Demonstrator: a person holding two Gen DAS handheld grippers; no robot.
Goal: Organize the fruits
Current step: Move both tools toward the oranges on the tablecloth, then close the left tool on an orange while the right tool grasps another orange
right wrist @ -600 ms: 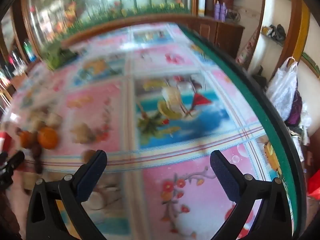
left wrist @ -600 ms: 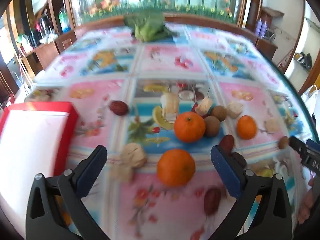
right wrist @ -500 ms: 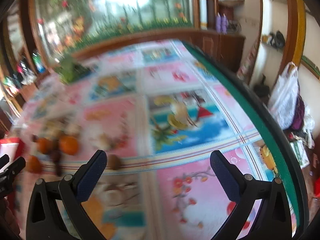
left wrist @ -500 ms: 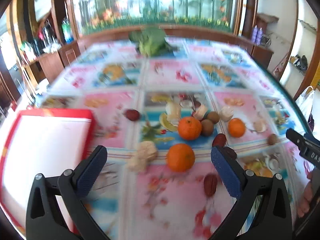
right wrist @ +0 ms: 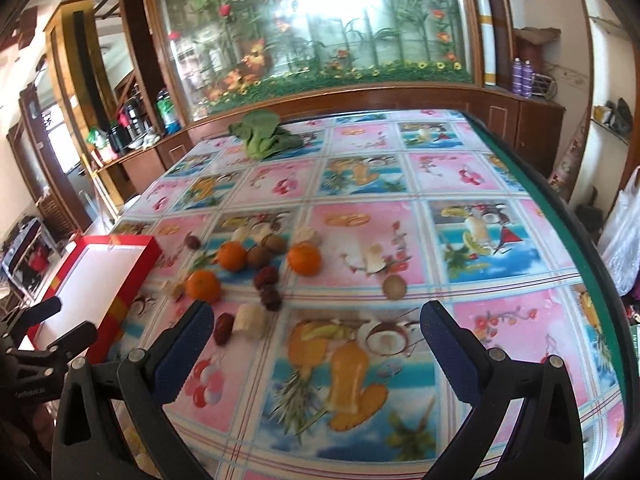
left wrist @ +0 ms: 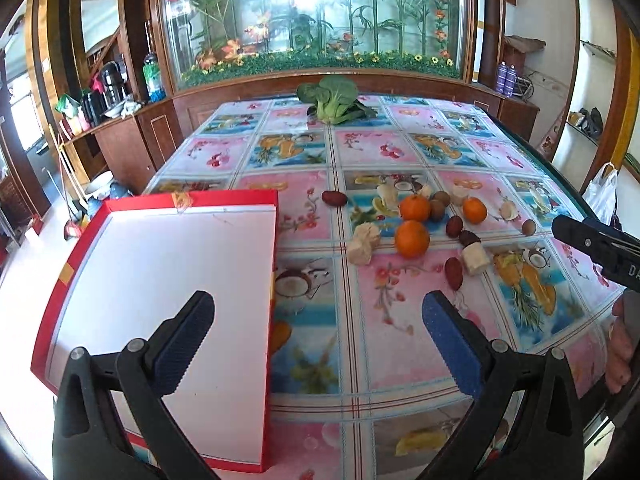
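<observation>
Three oranges [left wrist: 411, 239] [right wrist: 203, 286] lie mid-table among several red dates [left wrist: 334, 198], brown kiwis [left wrist: 437, 210] and pale root pieces [left wrist: 363, 243]. A red tray with a white floor [left wrist: 168, 280] [right wrist: 96, 272] sits at the table's left. My left gripper [left wrist: 318, 340] hovers open over the near table, straddling the tray's right wall, well short of the fruit. My right gripper [right wrist: 316, 344] is open above the printed cloth, with the fruit just beyond its left finger. Nothing is between either pair of fingers.
A bunch of leafy greens [left wrist: 334, 100] [right wrist: 262, 134] lies at the far end of the table. The table's green edge [right wrist: 560, 208] curves along the right, with a white bag [right wrist: 624, 240] hanging beyond it. Wooden cabinets and a glass display stand behind.
Both grippers have pulled back and risen from the fruit, so the oranges look smaller and farther. The red tray has come fully into the left wrist view. Both stay open.
</observation>
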